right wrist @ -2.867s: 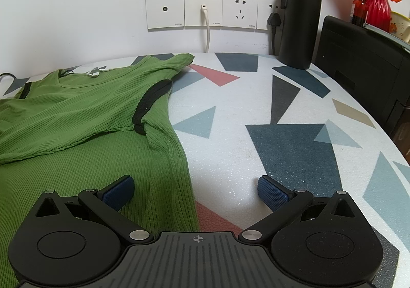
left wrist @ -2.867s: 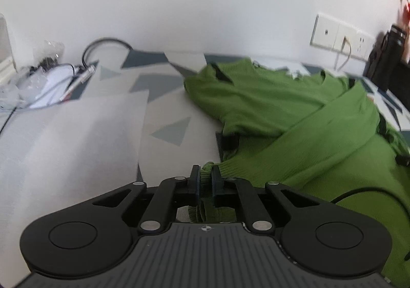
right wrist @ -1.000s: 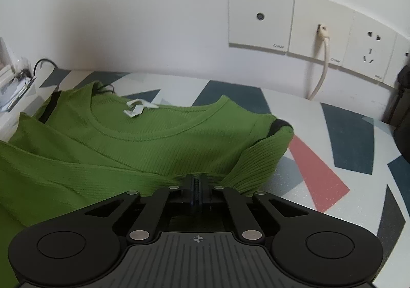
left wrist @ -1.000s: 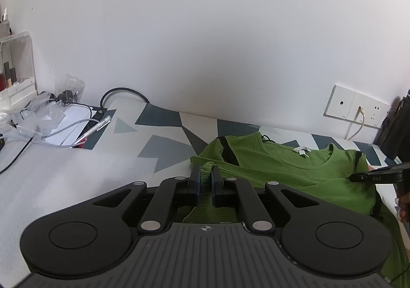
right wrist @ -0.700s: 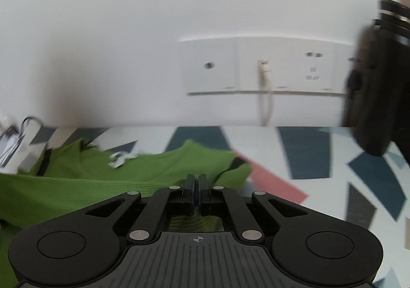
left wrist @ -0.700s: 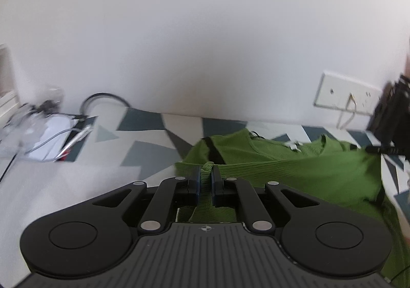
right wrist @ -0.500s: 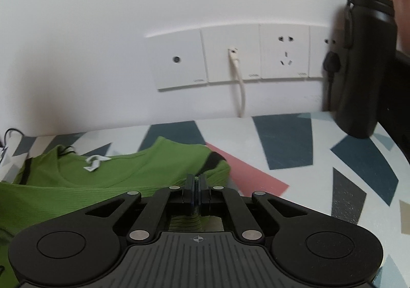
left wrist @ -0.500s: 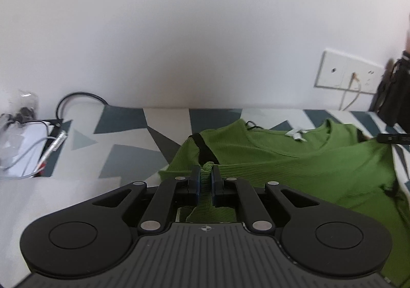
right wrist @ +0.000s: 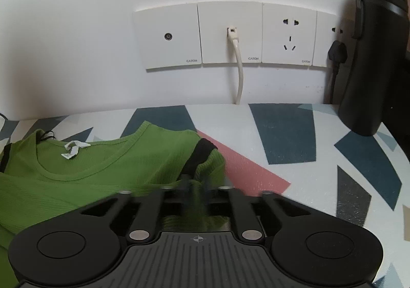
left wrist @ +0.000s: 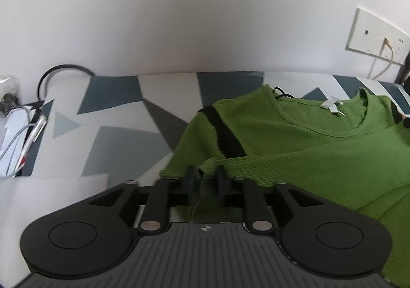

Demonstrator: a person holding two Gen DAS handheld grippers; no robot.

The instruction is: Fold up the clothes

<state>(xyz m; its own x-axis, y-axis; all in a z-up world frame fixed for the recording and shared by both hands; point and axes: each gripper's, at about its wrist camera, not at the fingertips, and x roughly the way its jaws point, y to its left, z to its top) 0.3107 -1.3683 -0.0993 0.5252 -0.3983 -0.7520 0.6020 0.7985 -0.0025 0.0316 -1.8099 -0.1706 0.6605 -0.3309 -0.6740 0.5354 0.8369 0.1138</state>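
Left gripper jaws opening, green ribbed-knit top hem bunched between them, pads seemingly no longer pinching. Right gripper jaws opening likewise over hem by black-trimmed shoulder. Judgement: both letting go to lay bottom hem up near neckline, finishing lengthwise fold. Garment lying on geometric-patterned tabletop, below white wall sockets, black flask well clear.

Both claws opening (earlier clamped), green top's hem folded up
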